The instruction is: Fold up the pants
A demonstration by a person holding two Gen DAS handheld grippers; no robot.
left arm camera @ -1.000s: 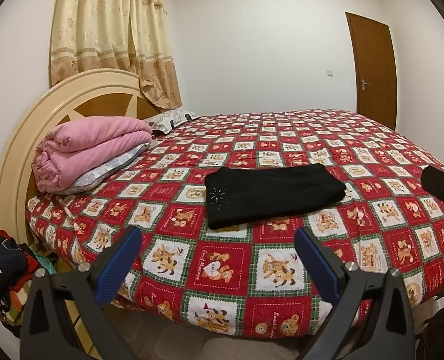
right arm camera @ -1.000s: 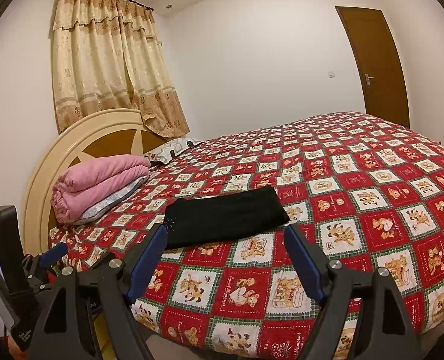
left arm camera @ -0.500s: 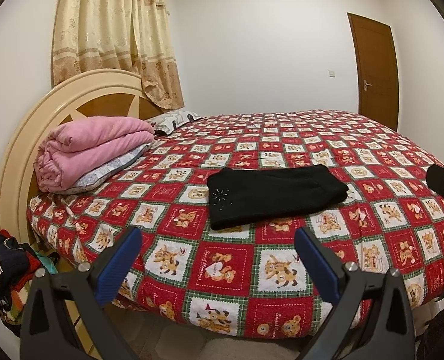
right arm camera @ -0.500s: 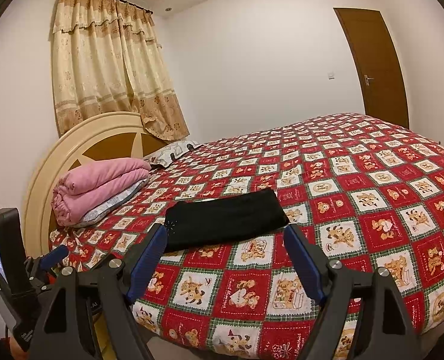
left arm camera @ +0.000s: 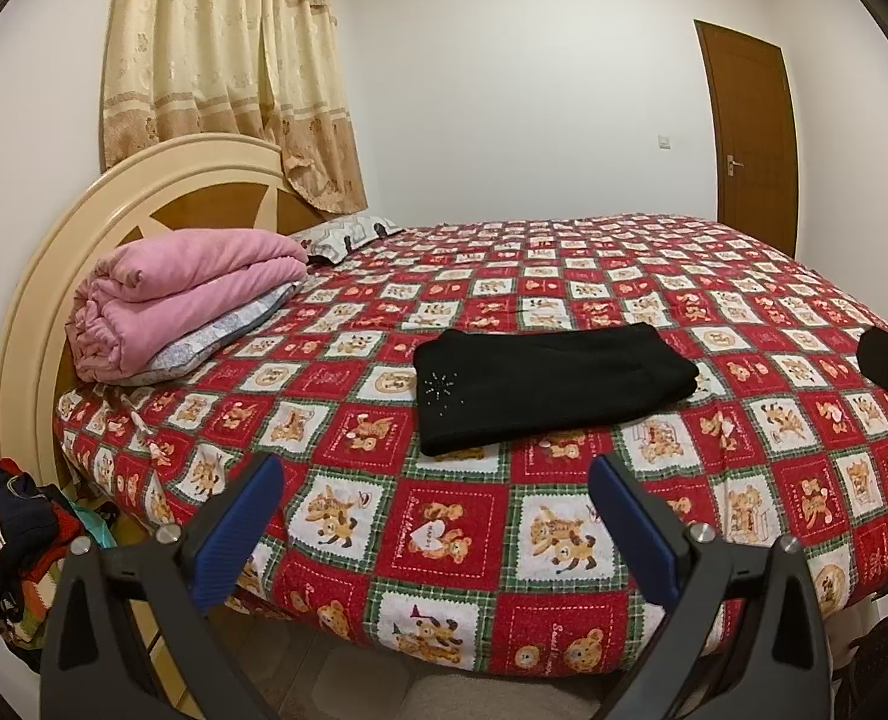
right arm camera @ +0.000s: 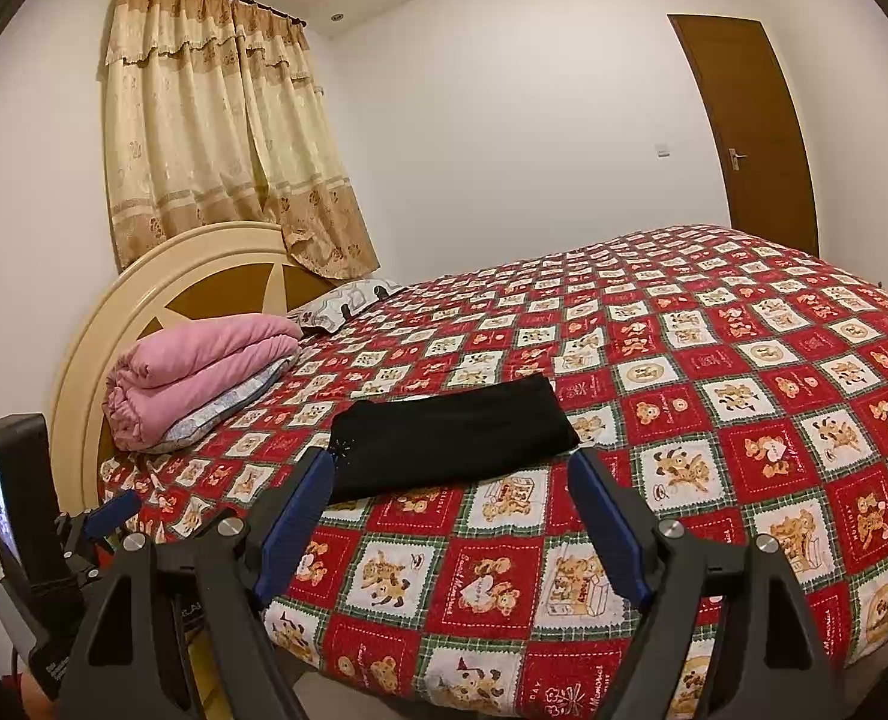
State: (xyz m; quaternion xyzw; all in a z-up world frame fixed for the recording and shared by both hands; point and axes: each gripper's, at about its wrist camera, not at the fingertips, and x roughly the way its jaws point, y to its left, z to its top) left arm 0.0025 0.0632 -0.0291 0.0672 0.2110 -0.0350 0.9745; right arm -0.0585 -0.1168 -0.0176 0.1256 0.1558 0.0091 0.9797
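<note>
Folded black pants [left arm camera: 549,393] on bed [left arm camera: 444,534], no change vs earlier, both grippers apart.

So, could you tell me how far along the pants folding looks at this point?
It looks finished: the black pants lie in a compact folded rectangle on the patterned bedspread. Nothing is in hand; the left gripper and right gripper hover open short of the bed, touching nothing. At most a tidy-up remains.

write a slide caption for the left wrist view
Folded black pants lie on the teddy-bear quilt, beyond the open left hand-held gripper, untouched.
</note>
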